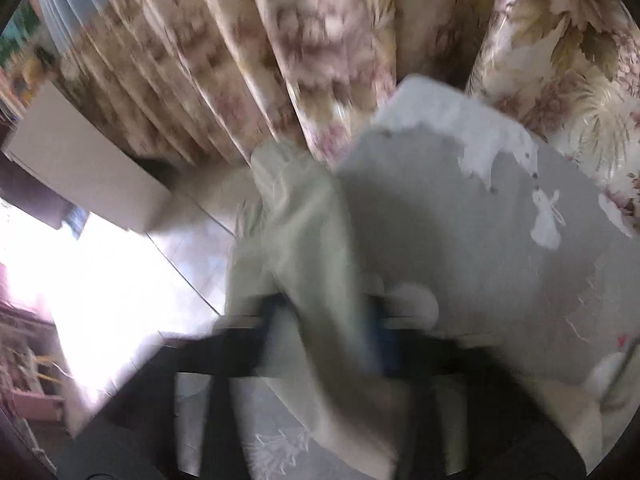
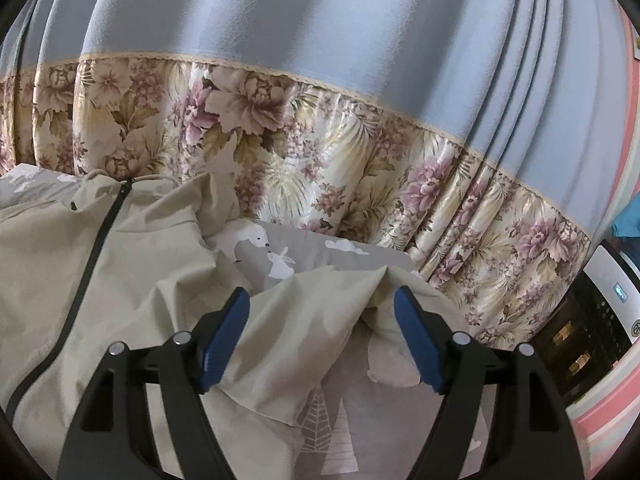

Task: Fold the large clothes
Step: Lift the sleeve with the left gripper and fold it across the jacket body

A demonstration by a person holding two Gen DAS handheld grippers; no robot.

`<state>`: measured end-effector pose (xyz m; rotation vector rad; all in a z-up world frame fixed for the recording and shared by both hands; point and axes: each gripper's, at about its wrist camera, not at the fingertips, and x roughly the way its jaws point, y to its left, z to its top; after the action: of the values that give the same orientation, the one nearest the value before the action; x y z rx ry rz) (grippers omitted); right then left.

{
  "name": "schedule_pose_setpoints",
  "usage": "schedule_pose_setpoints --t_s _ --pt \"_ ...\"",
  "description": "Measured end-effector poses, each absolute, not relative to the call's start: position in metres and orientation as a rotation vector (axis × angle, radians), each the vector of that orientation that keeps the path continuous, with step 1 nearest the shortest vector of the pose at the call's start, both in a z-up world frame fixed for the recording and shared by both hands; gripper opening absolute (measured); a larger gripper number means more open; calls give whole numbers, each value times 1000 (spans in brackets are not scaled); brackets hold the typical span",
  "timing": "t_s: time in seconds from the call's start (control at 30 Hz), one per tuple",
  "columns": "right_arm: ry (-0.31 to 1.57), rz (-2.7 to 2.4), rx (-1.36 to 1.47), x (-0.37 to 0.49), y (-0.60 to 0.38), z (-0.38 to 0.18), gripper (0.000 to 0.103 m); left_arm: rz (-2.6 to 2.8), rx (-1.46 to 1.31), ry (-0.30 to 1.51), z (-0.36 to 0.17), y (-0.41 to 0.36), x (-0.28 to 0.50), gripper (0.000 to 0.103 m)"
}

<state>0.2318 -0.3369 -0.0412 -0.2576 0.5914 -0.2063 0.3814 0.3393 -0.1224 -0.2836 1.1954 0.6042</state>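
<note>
A beige jacket (image 2: 132,256) with a dark zipper (image 2: 96,248) lies spread on a grey bed sheet (image 2: 352,252) printed with white animals. My right gripper (image 2: 322,300) is open, its blue pads on either side of a raised fold of the jacket's sleeve (image 2: 320,316), not touching it. In the blurred left wrist view a strip of the beige jacket (image 1: 304,248) runs between the fingers of my left gripper (image 1: 324,316). The fingers look wide apart, so I cannot tell whether they hold it.
Floral curtains (image 2: 280,136) with a blue upper part (image 2: 320,20) hang close behind the bed. An appliance with a lit display (image 2: 600,308) stands at the right. In the left wrist view a beige box (image 1: 80,164) sits on the bright tiled floor (image 1: 192,244).
</note>
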Motion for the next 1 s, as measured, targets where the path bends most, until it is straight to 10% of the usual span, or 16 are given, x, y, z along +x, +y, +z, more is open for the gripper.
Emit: schedule_pose_setpoints --t_s 0.33,0.63,1.0 --pt "532 -198 -187 221 -357 -25 76 264 -473 640 -4 334 287 3" --pt "587 -155 -54 217 -377 -29 79 87 -403 676 -6 250 292 3" --pt "608 -195 -88 210 -377 -17 79 -546 2 768 -13 -59 284 14"
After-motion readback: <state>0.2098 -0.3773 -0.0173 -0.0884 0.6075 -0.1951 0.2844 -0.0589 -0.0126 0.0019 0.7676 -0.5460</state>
